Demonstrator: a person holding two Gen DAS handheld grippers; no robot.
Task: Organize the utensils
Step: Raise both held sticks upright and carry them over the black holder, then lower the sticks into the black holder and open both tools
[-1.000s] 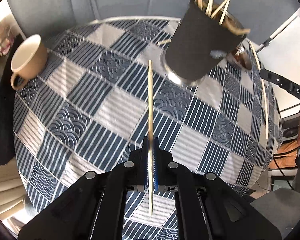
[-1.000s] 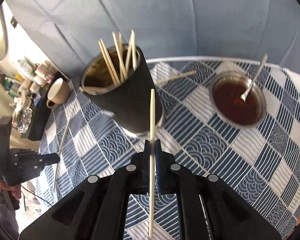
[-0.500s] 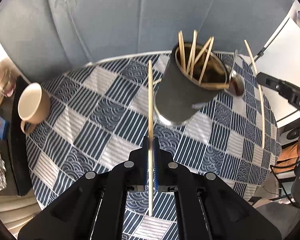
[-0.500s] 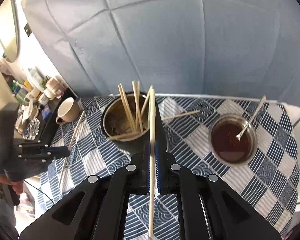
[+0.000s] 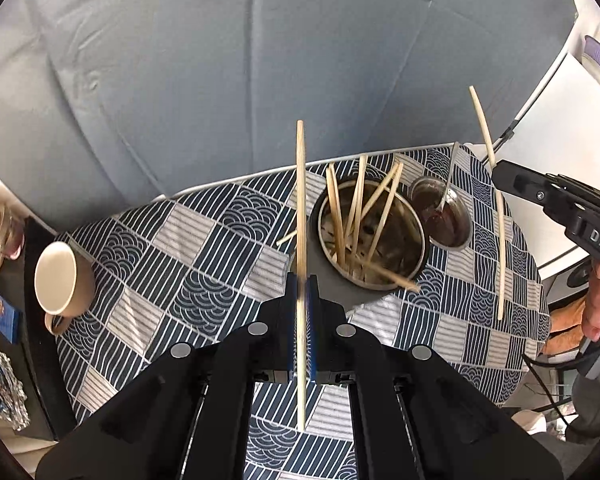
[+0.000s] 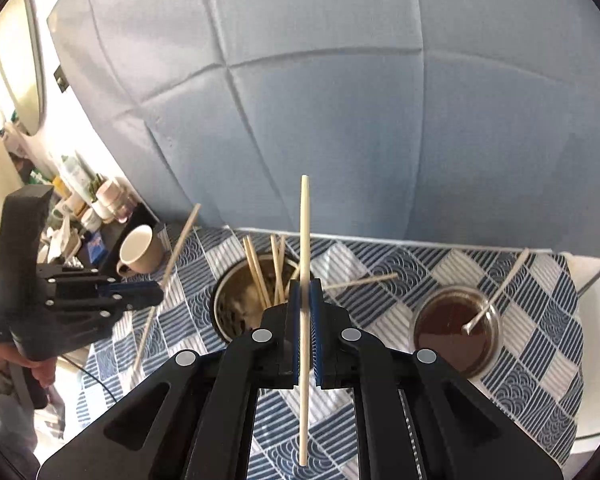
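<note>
My left gripper (image 5: 301,280) is shut on a wooden chopstick (image 5: 300,200) that stands upright between its pads. My right gripper (image 6: 305,286) is shut on another chopstick (image 6: 304,232), also upright. Both hover above a dark utensil cup (image 5: 370,236) with a metal rim that holds several chopsticks. The cup also shows in the right wrist view (image 6: 244,300), just ahead of the fingers. The right gripper appears at the right of the left wrist view (image 5: 500,176). The left gripper appears at the left of the right wrist view (image 6: 156,294). One loose chopstick (image 6: 360,281) lies on the checked tablecloth behind the cup.
A bowl of brown sauce (image 6: 456,336) with a spoon (image 6: 496,296) stands right of the cup. A beige mug (image 5: 60,280) sits at the table's left edge. The blue-and-white tablecloth (image 5: 180,264) covers a round table. A grey padded wall (image 6: 340,120) rises behind. Clutter lies on a side shelf (image 6: 80,208).
Both grippers have risen and tilted up, each still holding its chopstick. The cup has gone from close and seen side-on to lower and farther, seen from above.
</note>
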